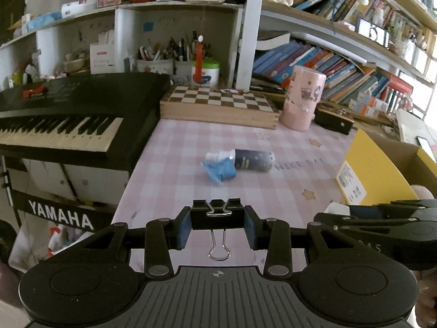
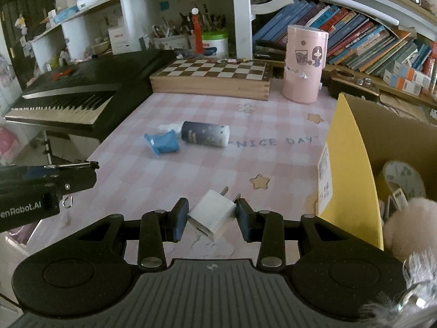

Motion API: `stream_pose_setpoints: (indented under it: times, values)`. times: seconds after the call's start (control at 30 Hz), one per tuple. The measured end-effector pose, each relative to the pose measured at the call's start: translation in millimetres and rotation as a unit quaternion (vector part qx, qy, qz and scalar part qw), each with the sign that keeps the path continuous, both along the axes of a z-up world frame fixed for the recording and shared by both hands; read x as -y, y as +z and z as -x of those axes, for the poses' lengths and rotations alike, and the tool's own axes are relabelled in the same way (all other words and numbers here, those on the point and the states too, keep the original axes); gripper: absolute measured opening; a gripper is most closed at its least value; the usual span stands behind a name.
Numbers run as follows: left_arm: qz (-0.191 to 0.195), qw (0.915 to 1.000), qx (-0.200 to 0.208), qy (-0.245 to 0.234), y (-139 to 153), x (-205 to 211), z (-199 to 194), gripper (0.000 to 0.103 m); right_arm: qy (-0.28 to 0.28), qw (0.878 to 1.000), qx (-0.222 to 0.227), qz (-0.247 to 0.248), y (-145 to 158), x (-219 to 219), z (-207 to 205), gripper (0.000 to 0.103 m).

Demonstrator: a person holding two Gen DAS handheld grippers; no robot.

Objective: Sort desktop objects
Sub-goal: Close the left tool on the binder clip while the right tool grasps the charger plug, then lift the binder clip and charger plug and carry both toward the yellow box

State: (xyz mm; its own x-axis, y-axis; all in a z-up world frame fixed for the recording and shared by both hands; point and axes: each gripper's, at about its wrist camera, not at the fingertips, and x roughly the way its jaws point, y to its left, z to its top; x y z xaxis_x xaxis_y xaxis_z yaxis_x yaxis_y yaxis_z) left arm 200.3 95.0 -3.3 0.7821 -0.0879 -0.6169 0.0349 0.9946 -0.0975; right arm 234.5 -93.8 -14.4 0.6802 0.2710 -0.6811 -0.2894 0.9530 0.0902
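My left gripper (image 1: 217, 220) is shut on a black binder clip (image 1: 217, 216), whose wire handles stick out above and below the jaws. My right gripper (image 2: 210, 214) is shut on a white plug adapter (image 2: 211, 214), its two prongs pointing up and away. Both hang over the near part of the pink checked desk mat (image 1: 191, 142). Farther out on the mat lie a dark bottle with a white cap (image 1: 252, 159) on its side and a crumpled blue item (image 1: 220, 170) against it. The left gripper also shows at the left edge of the right wrist view (image 2: 49, 184).
An open cardboard box with a yellow flap (image 2: 352, 169) stands at the right, holding tape and a plush item. A keyboard (image 1: 62, 114) fills the left. A chessboard box (image 1: 218, 106) and a pink cylinder (image 1: 301, 98) sit at the back, below bookshelves.
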Motion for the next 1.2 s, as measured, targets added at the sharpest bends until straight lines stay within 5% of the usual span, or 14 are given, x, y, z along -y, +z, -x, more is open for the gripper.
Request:
stream_pose_setpoints:
  times: [0.77,1.2]
  values:
    - [-0.01,0.9993,-0.007,-0.034,2.0,-29.5,114.2,0.038,-0.033,0.999,-0.008,-0.014,-2.0,-31.5,127.5,0.036]
    - [-0.022,0.9951,-0.023,-0.094,-5.9,-19.5,159.4,0.038,-0.09,0.995,-0.031,-0.035,-15.3,-24.1,193.2,0.036]
